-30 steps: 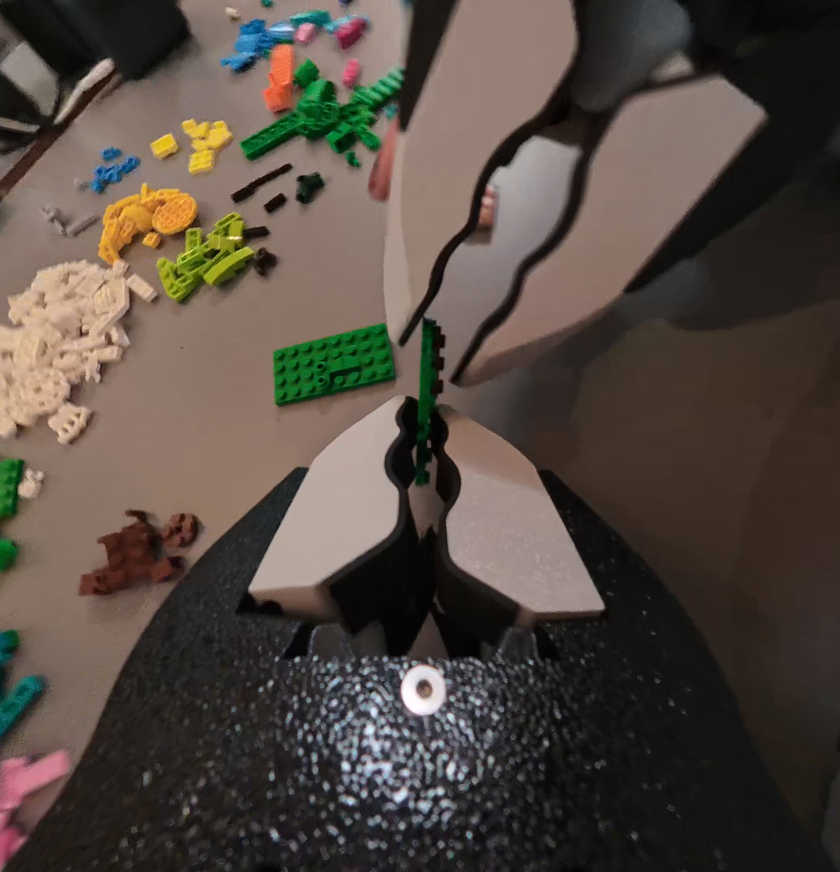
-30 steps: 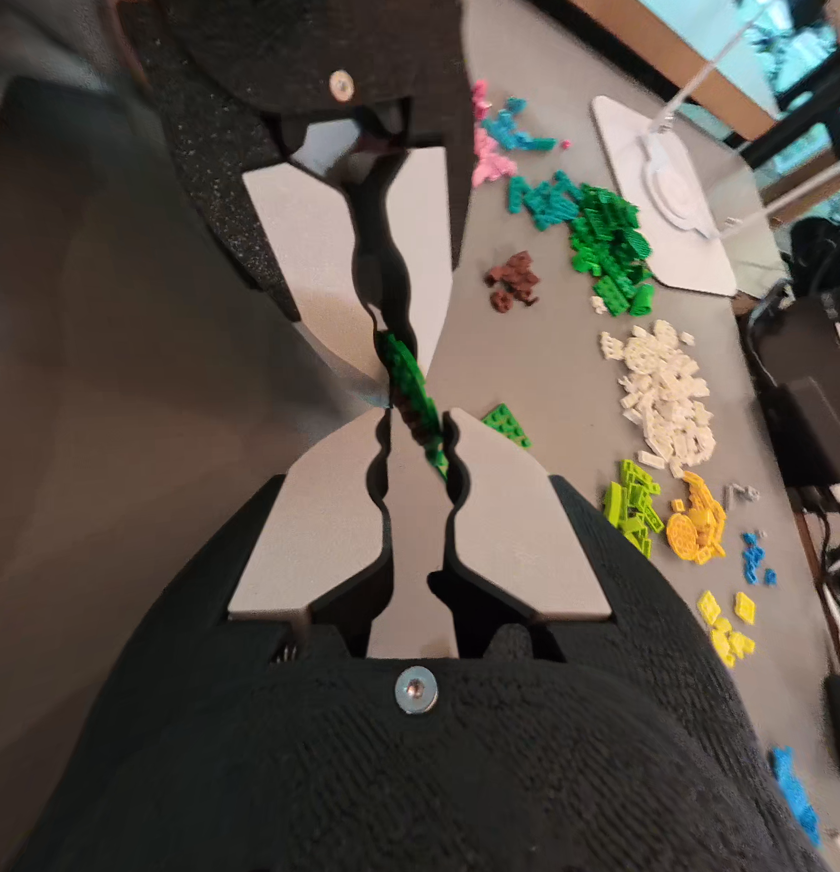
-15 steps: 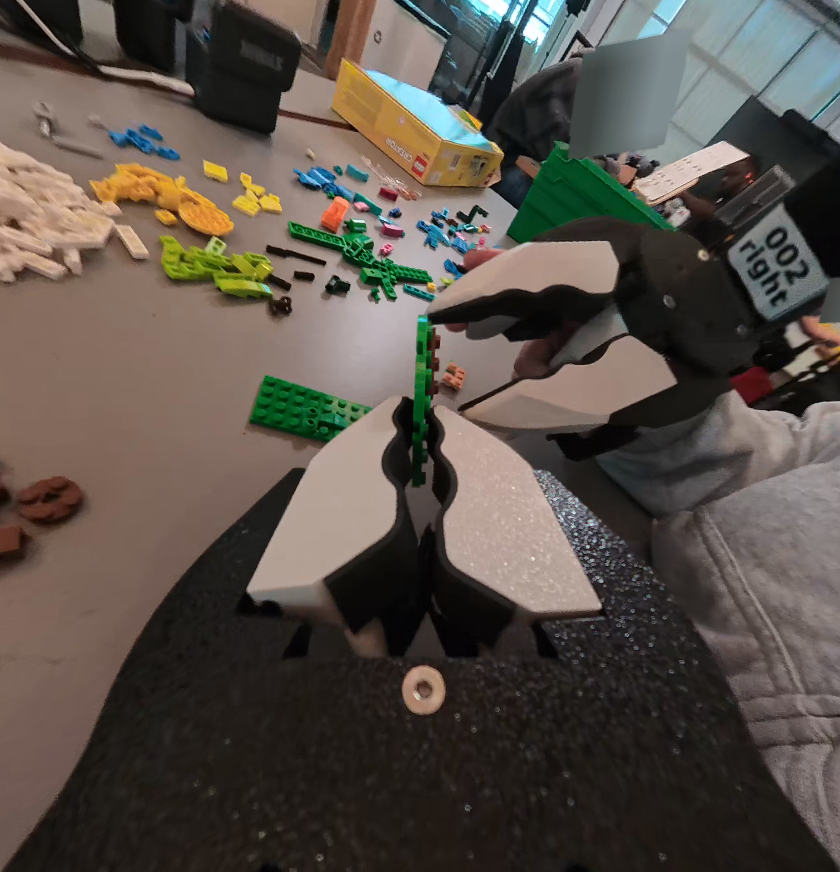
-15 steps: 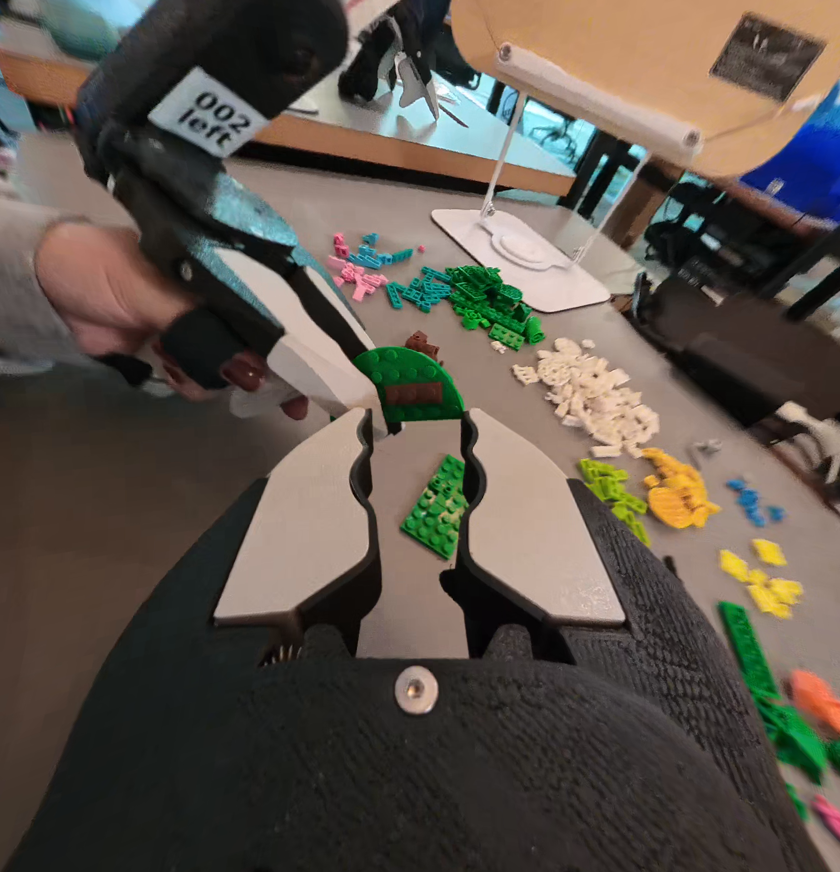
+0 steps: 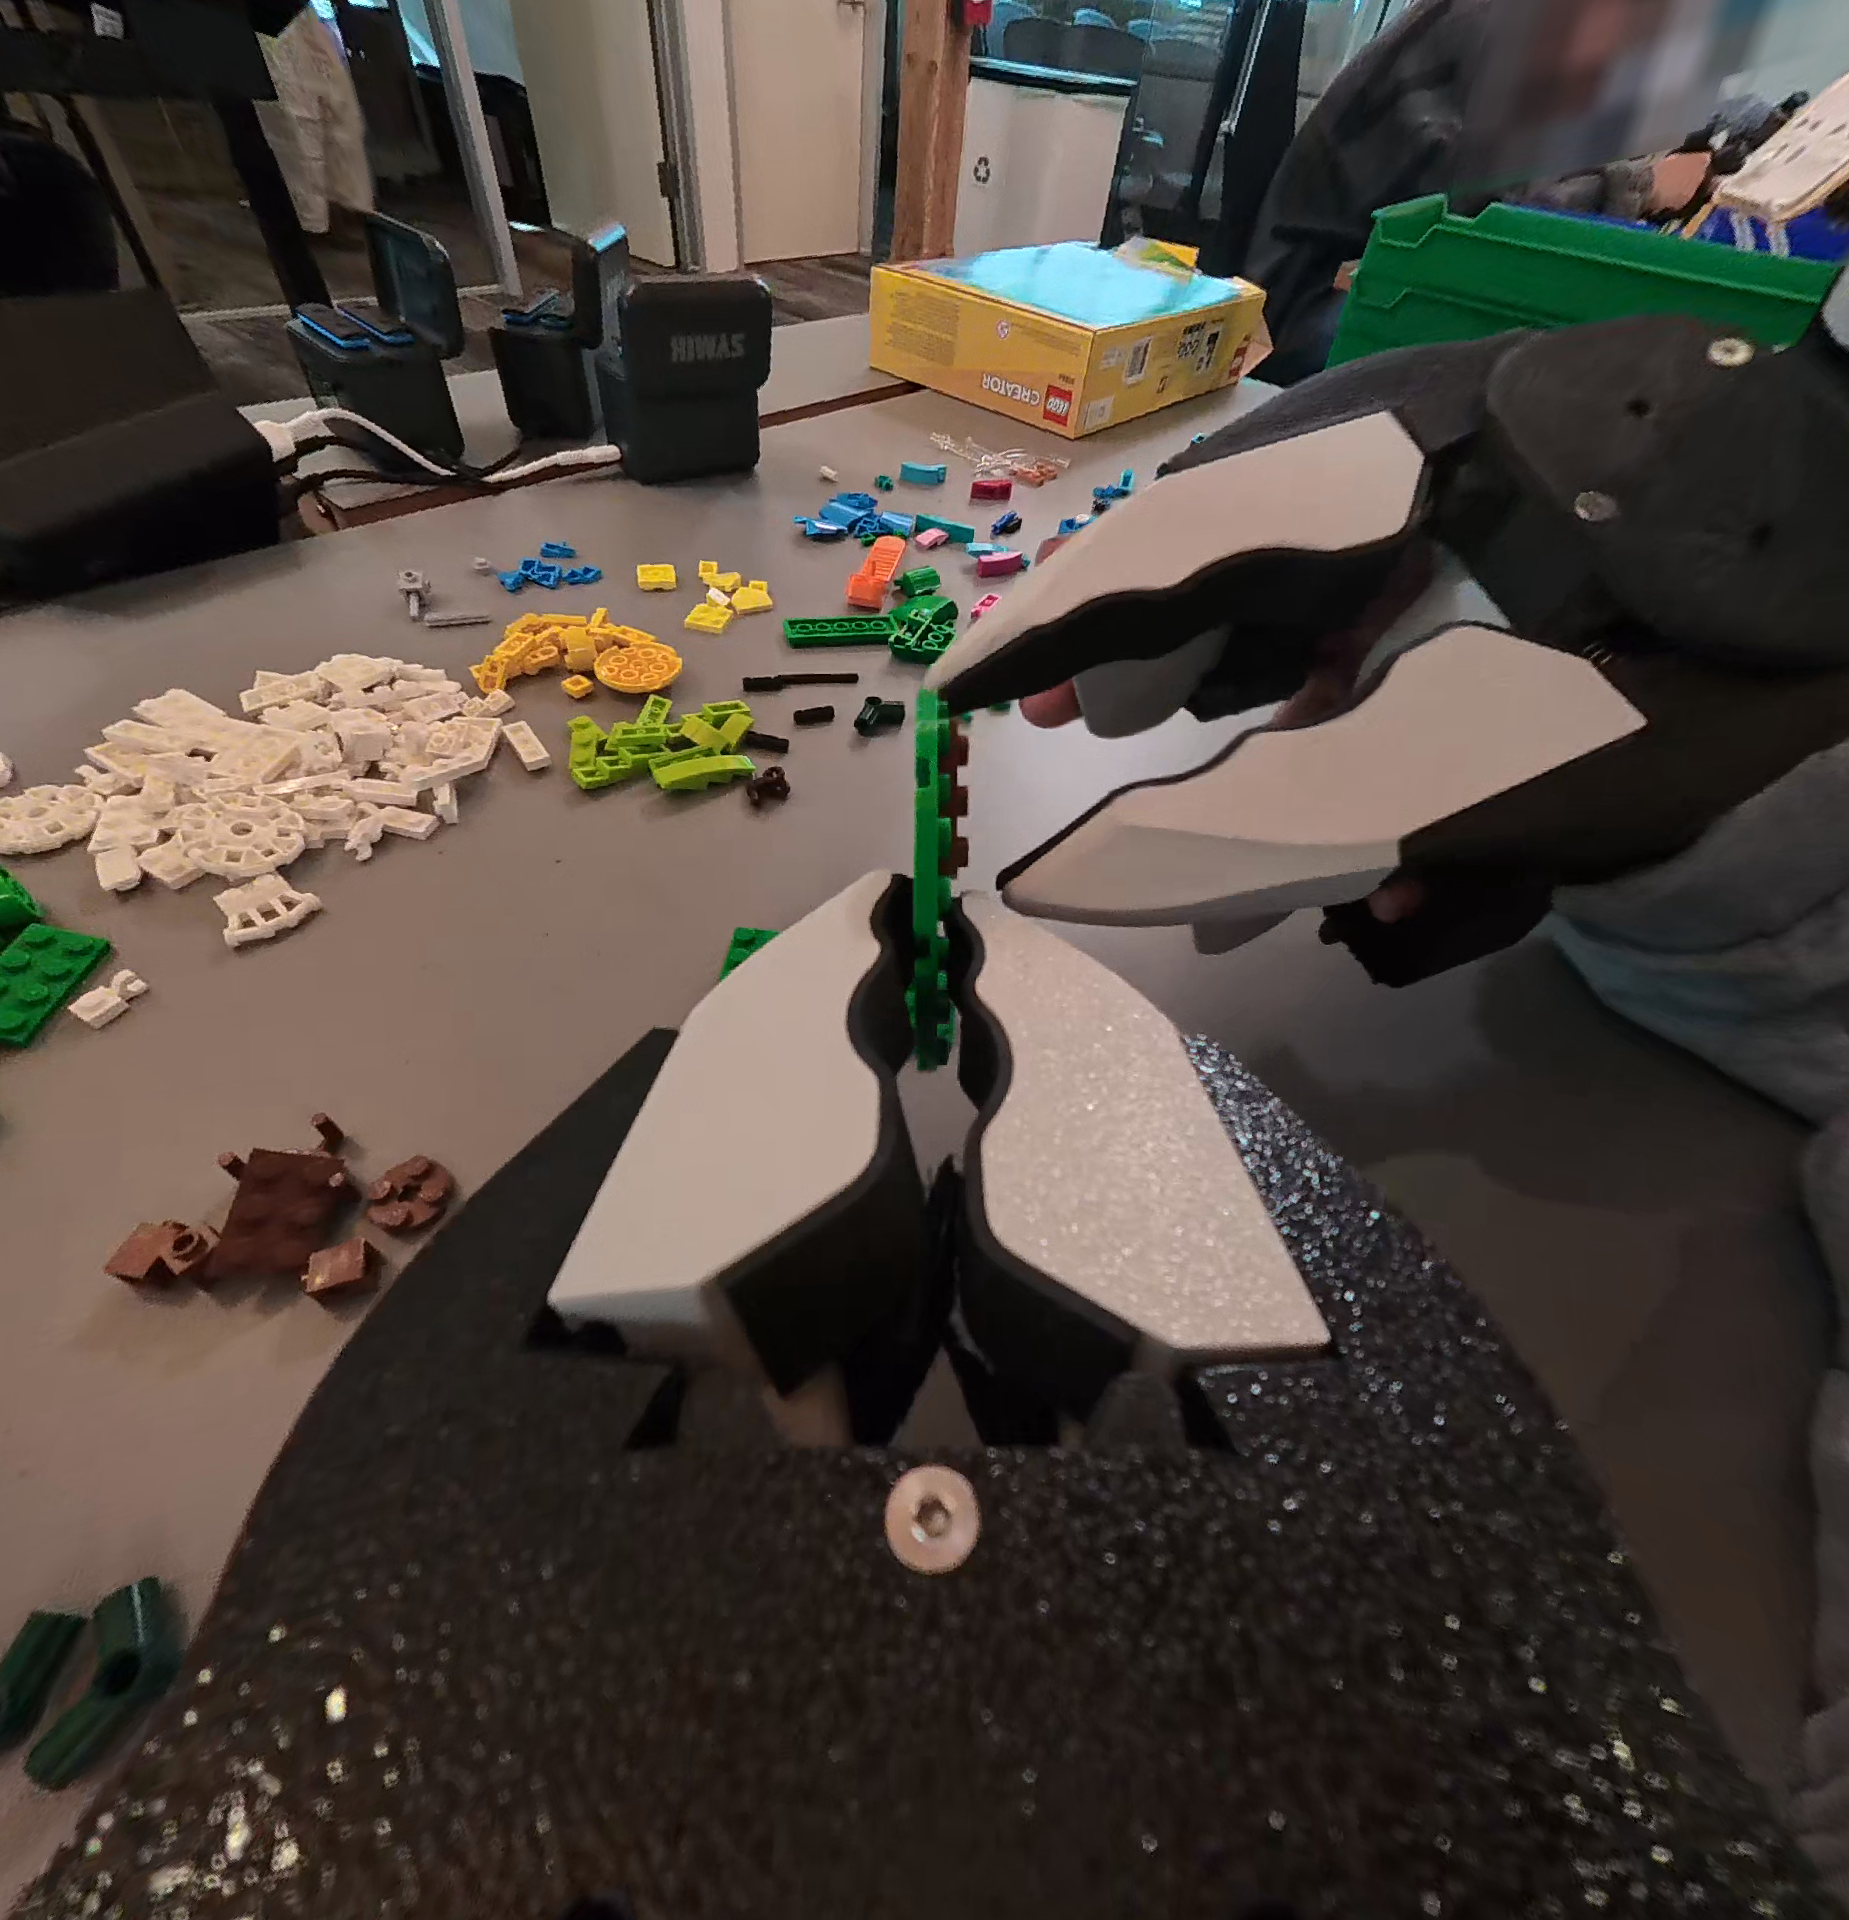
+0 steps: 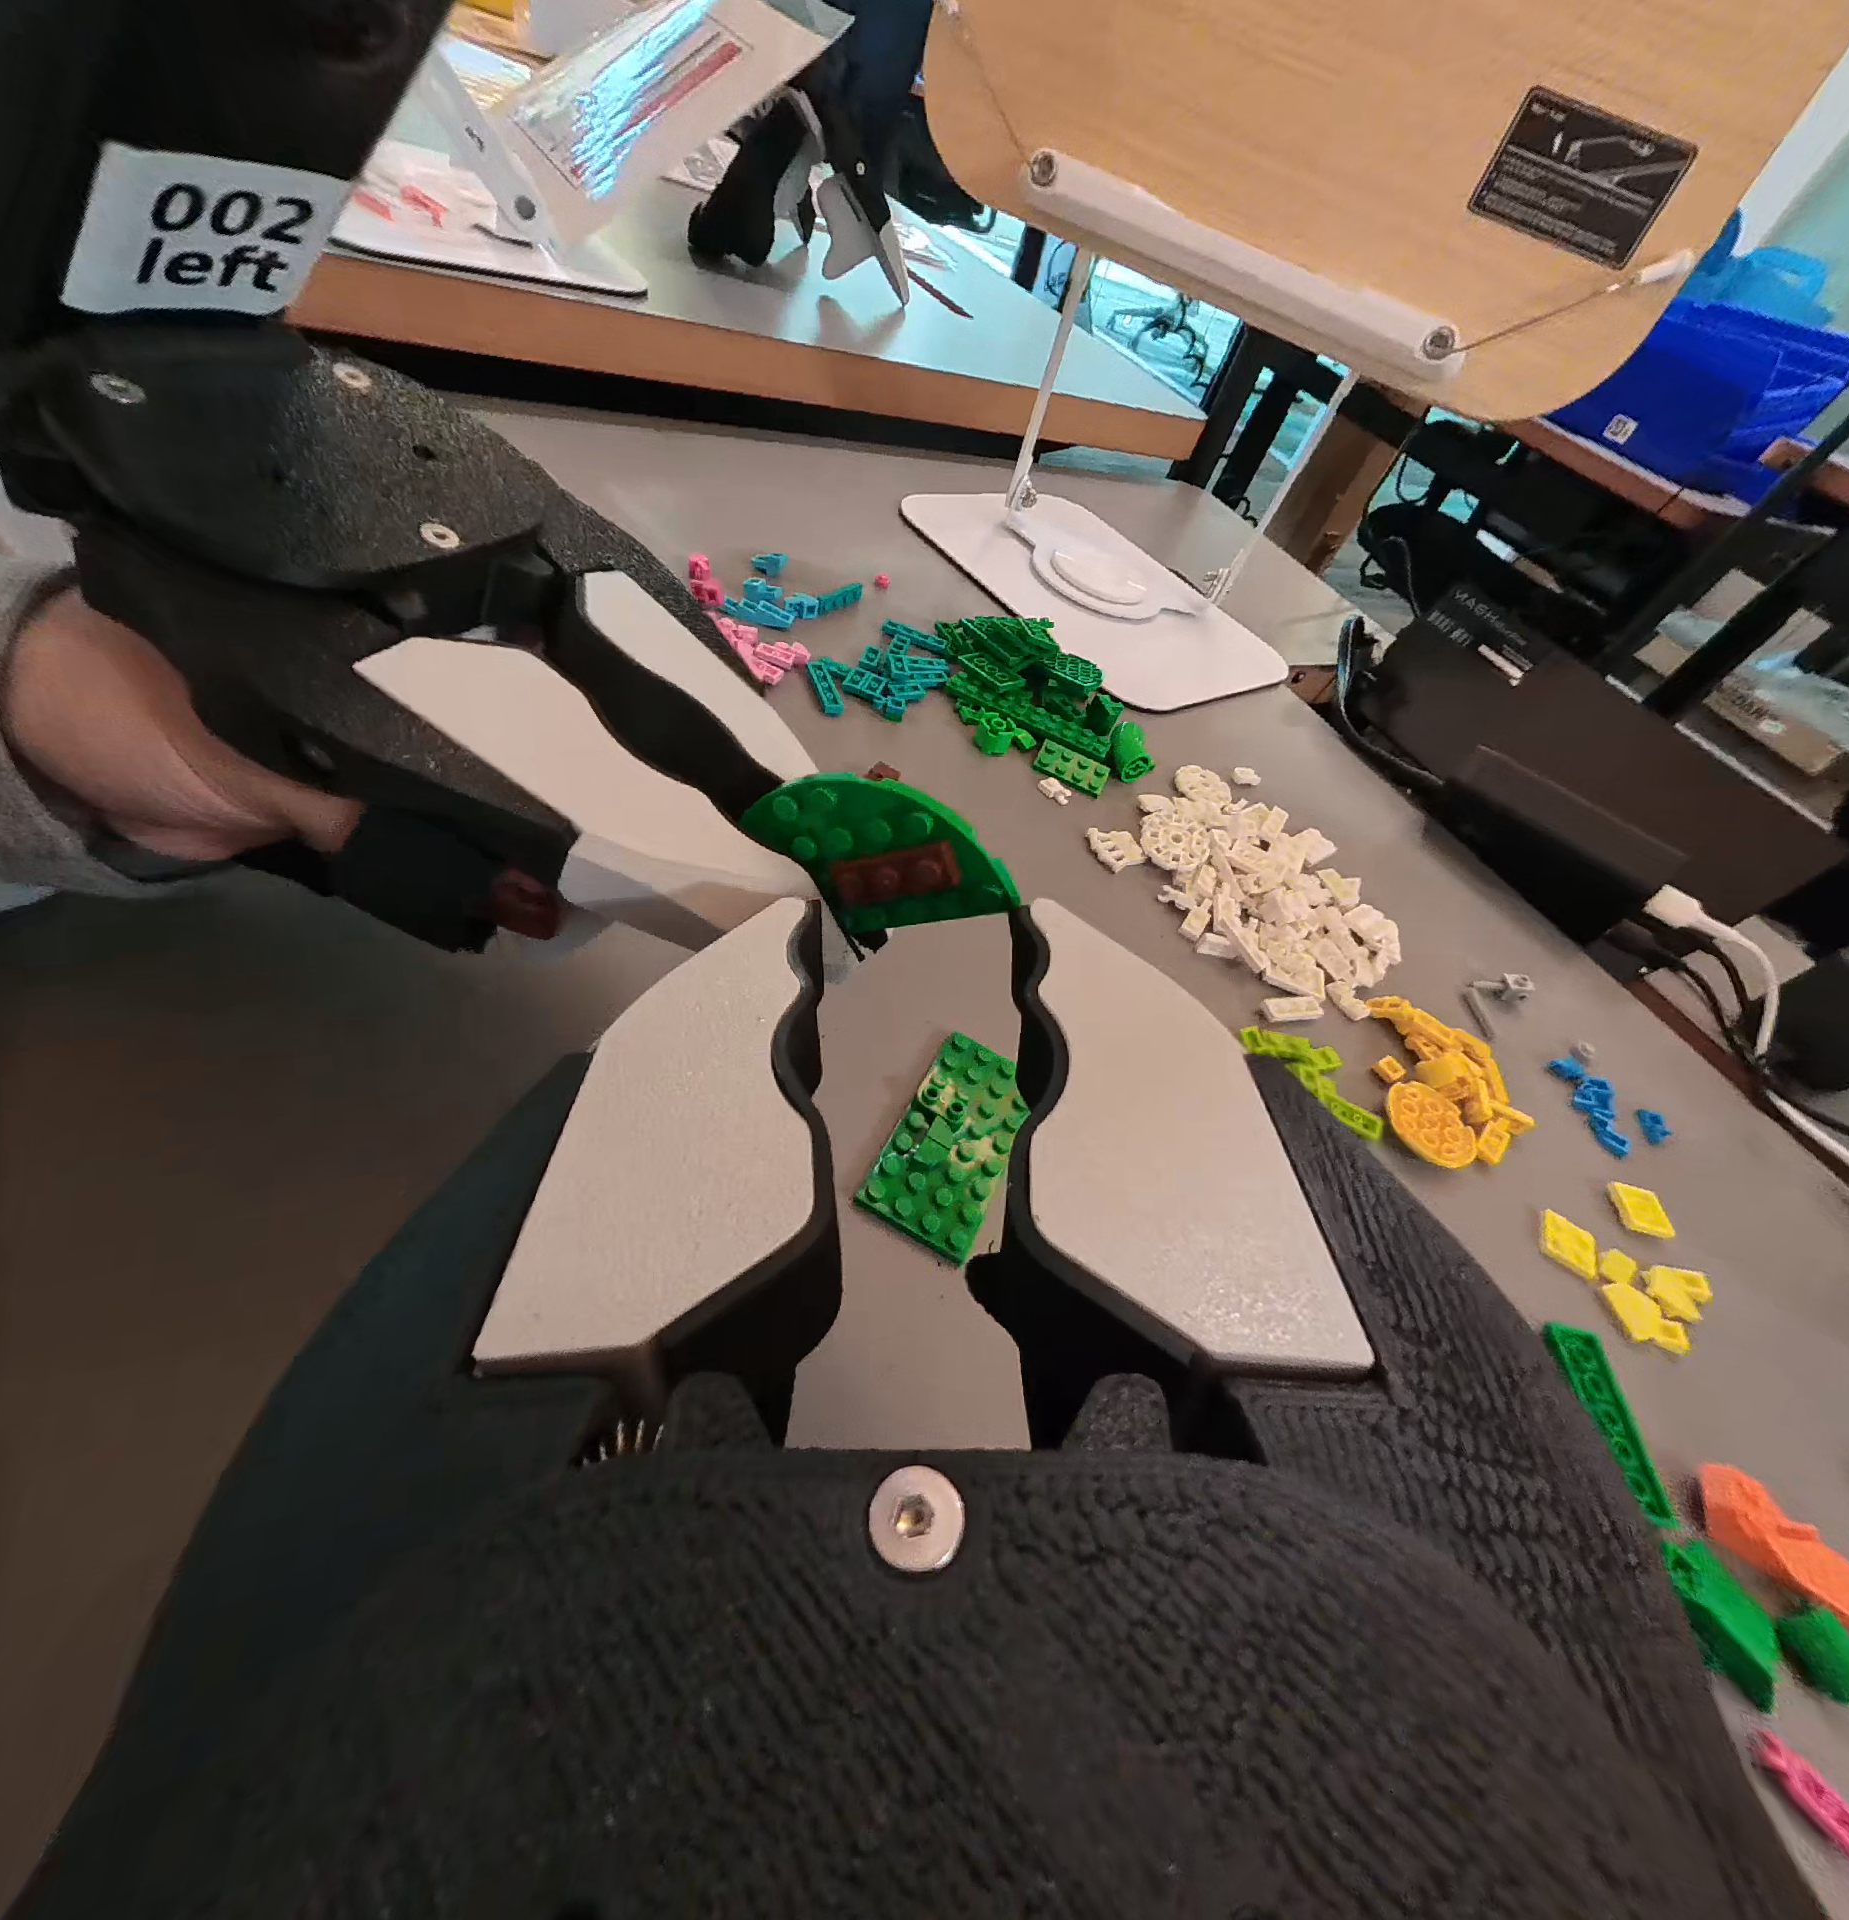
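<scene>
We note printed writing on the far yellow box [image 5: 1065, 343], the dark charger block [image 5: 691, 374], the left gripper [image 5: 928, 925]'s white tag [image 6: 198, 234] and the wooden board's black sticker [image 6: 1580, 171].

The rounded plate [image 6: 878, 857] stands on its edge above the worktop [image 6: 691, 488], clamped between the fingers [image 5: 795, 1049] of the left gripper [image 5: 930, 977]. A small brick [image 6: 892, 876] sits on its face. The right gripper [image 6: 915, 925] is just before it, fingers apart. Below lies a flat plate [image 6: 941, 1143]; brick piles [image 6: 1263, 894] lie to the right.
</scene>
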Demonstrator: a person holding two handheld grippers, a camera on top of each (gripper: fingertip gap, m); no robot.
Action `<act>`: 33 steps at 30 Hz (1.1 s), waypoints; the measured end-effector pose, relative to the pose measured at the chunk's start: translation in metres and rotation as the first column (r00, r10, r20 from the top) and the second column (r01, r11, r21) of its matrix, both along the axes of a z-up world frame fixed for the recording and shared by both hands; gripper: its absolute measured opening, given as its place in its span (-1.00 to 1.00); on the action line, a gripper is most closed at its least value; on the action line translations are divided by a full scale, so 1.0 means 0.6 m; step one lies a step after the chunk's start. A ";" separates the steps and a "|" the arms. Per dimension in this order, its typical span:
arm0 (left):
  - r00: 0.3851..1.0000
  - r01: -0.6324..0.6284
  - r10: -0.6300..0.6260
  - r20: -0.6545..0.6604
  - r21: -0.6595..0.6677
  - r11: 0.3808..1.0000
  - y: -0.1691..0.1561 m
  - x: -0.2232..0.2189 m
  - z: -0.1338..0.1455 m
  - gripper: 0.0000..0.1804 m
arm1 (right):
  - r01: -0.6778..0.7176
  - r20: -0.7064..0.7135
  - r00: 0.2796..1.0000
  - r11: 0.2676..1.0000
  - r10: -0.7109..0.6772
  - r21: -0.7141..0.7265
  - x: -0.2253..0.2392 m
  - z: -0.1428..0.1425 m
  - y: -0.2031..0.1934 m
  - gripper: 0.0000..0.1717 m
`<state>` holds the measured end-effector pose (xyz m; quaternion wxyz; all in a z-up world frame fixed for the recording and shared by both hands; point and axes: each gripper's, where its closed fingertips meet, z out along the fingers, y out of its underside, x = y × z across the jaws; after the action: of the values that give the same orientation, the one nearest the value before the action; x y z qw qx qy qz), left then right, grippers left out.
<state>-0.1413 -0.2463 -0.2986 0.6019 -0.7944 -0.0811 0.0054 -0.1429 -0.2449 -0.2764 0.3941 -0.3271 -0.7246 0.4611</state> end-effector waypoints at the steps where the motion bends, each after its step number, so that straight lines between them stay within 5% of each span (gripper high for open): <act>1: 1.000 -0.005 0.004 -0.016 -0.007 1.000 0.000 0.000 0.000 -0.95 | 0.004 0.010 1.000 1.000 -0.004 -0.015 -0.001 0.000 0.001 -0.60; 13: 0.994 0.073 -0.076 -0.080 -0.050 0.996 0.003 0.023 -0.009 -0.94 | -0.100 0.038 0.994 0.995 0.100 -0.006 0.007 -0.003 -0.002 -0.65; 20: 0.990 0.144 -0.142 0.024 -0.075 0.987 0.004 0.044 -0.028 -0.88 | -0.146 0.096 0.982 0.975 0.163 -0.168 0.011 0.003 0.011 -0.75; 27: 0.990 0.140 -0.143 -0.016 -0.118 0.983 0.001 0.041 -0.039 -0.95 | -0.205 0.105 0.968 0.958 0.229 -0.199 0.023 0.003 0.014 -0.79; 33: 0.986 0.117 -0.103 0.131 -0.104 0.988 0.006 0.038 -0.040 -0.95 | -0.182 0.081 0.979 0.982 0.185 -0.050 0.017 -0.007 0.004 -0.56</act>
<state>-0.1186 -0.2427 -0.3229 0.5496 -0.8289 -0.0743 -0.0730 -0.1326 -0.2425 -0.2805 0.3118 -0.2864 -0.7579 0.4963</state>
